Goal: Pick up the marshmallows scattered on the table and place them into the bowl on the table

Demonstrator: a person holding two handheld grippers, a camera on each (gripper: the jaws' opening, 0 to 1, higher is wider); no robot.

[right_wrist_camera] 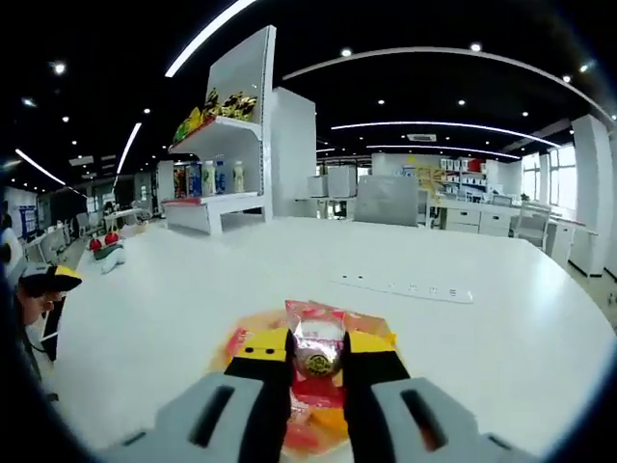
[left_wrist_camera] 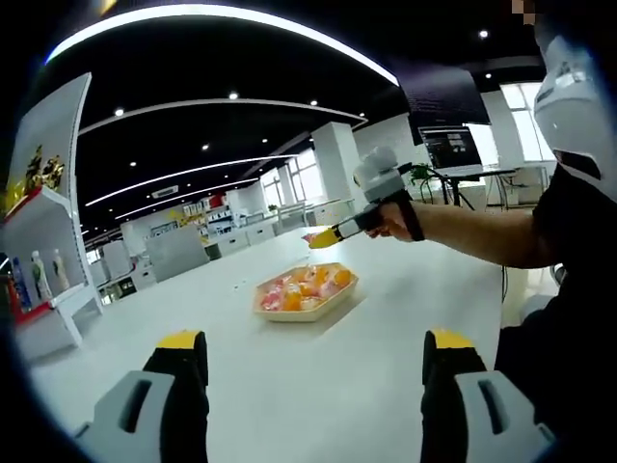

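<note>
A shallow pale bowl [left_wrist_camera: 306, 292] with several pink and orange wrapped marshmallows stands mid-table. In the left gripper view my left gripper [left_wrist_camera: 315, 340] is open, nothing between its yellow-tipped jaws, a short way in front of the bowl. A hand holds my right gripper [left_wrist_camera: 326, 236] above the bowl's far side. In the right gripper view that gripper [right_wrist_camera: 316, 349] is shut on a pink wrapped marshmallow [right_wrist_camera: 316, 338], directly over the bowl [right_wrist_camera: 234, 340]. A yellow tip of the left gripper [right_wrist_camera: 58, 280] peeks in at the left edge.
The white table [right_wrist_camera: 463, 338] is wide, with a white power strip [right_wrist_camera: 405, 286] lying beyond the bowl. A shelf unit [right_wrist_camera: 227, 154] with bottles stands past the table's edge. The person's body [left_wrist_camera: 569, 318] is at the table's right side.
</note>
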